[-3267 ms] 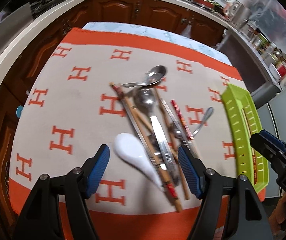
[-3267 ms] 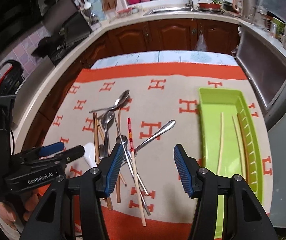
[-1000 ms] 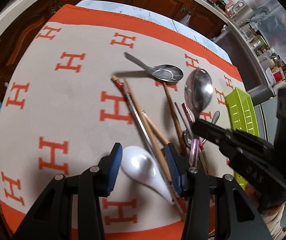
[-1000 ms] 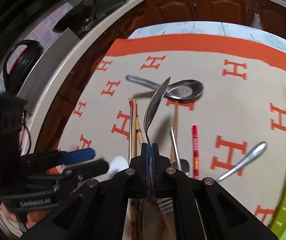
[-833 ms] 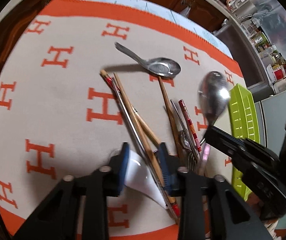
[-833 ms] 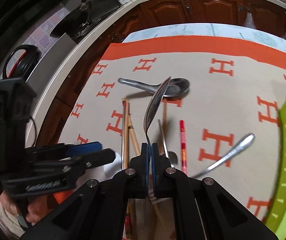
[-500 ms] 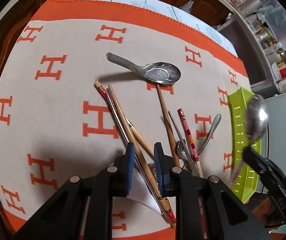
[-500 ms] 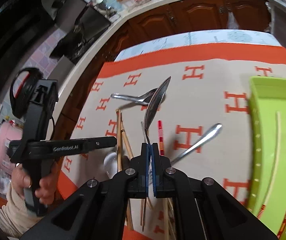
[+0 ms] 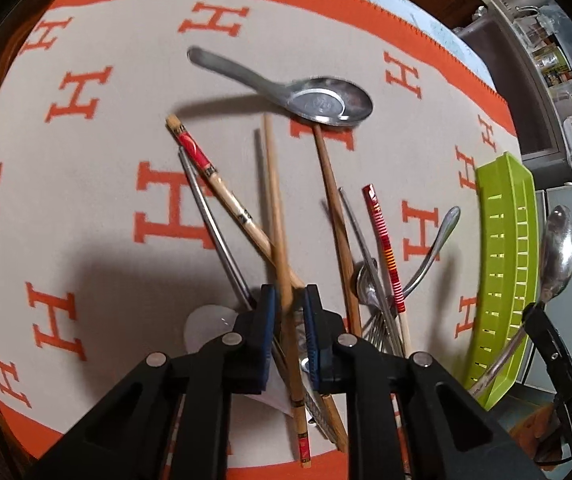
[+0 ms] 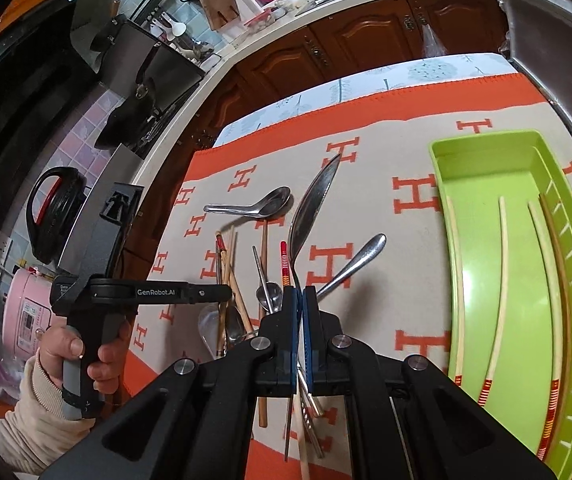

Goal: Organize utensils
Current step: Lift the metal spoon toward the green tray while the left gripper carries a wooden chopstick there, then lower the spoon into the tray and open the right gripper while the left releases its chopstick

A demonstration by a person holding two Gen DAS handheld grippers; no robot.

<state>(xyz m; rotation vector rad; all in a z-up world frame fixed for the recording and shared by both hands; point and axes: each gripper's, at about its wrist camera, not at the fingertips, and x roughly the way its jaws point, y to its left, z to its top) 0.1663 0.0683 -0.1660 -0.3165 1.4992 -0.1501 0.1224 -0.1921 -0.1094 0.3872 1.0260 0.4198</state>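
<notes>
On the orange-and-beige cloth (image 9: pixel 98 184) covering the tabletop, a heap of chopsticks, spoons and a fork is lying loose, well apart from the green tray (image 10: pixel 497 264) at the right, which is already holding four chopsticks. The right gripper (image 10: pixel 298 300) is clenched on the handle of a steel spoon (image 10: pixel 309 208), holding it clear of the cloth with the bowl tipped up and away; in the left wrist view the same spoon is hanging just beside the tray's slotted wall. The left gripper (image 9: pixel 289 300) is pointing steeply down into the heap, and its fingers have just been closing around a wooden chopstick (image 9: pixel 276 208) that is running up between them; a small gap is showing on each side, so a firm pinch is not yet confirmed. Judgement: two steps are running together, the spoon being carried for sorting and a chopstick being picked. Next, the right hand needs to bring the spoon over the tray floor and release it there; the left needs to finish closing, then lift the chopstick without dragging the crossed ones.
</notes>
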